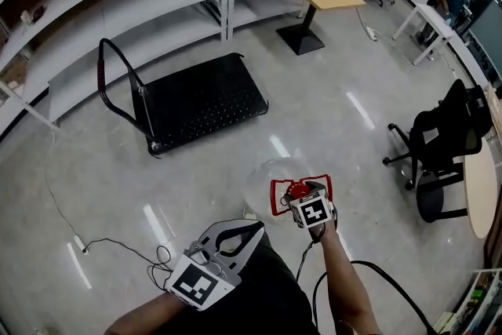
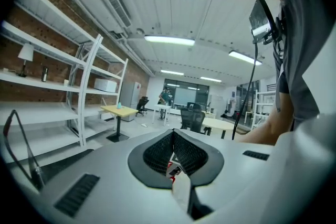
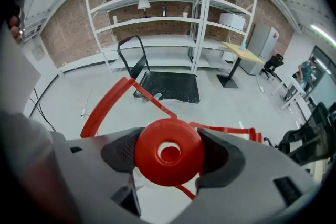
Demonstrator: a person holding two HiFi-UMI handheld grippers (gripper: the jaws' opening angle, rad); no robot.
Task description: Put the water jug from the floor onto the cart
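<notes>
At the lower centre of the head view, your right gripper (image 1: 302,196) is clamped on the red cap (image 3: 169,151) of the water jug (image 1: 271,180), one pad against each side; the red handle (image 3: 113,97) loops out around the cap. Your left gripper (image 1: 255,230) sits at the lower left, jaws fully together, holding nothing. The cart (image 1: 205,100) stands at the upper left with nothing on its deck, well apart from the jug. Grasp: made; carry and placement: not yet done. Whether the jug is off the floor cannot be determined; a cap-only hold may let it swing.
</notes>
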